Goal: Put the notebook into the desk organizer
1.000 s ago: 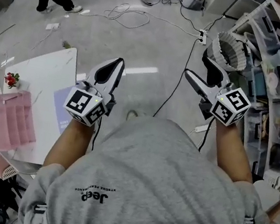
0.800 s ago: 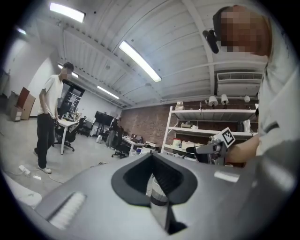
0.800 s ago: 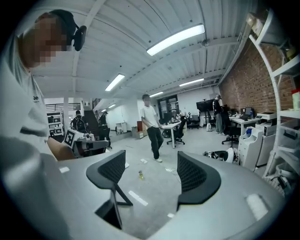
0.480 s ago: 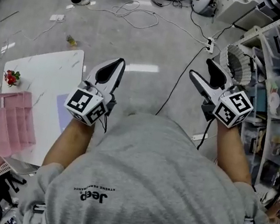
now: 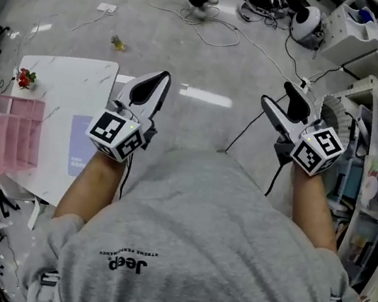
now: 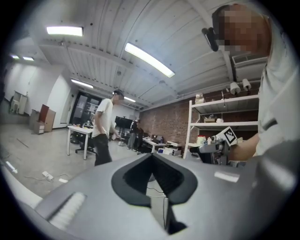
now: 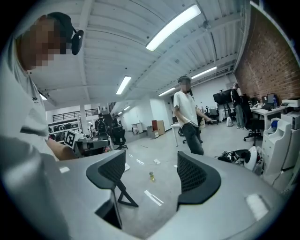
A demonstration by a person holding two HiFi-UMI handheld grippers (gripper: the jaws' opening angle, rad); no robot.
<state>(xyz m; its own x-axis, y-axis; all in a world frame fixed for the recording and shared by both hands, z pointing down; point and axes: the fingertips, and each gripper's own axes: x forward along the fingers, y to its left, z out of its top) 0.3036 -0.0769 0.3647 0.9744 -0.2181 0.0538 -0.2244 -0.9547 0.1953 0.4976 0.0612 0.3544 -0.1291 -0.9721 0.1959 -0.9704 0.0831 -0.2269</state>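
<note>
step: pre-reach | left gripper (image 5: 162, 78) jaws closed, empty | right gripper (image 5: 277, 95) jaws wide, empty | notebook (image 5: 79, 144) on table (image 5: 64, 83), well left of left jaws, near desk organizer (image 5: 2, 133) | next: open, lower to notebook

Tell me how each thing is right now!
left gripper: jaws together, holding nothing.
right gripper: jaws apart, holding nothing.
notebook: lying flat on the white table, untouched.
desk organizer: on the table's left edge, compartments look empty.
</note>
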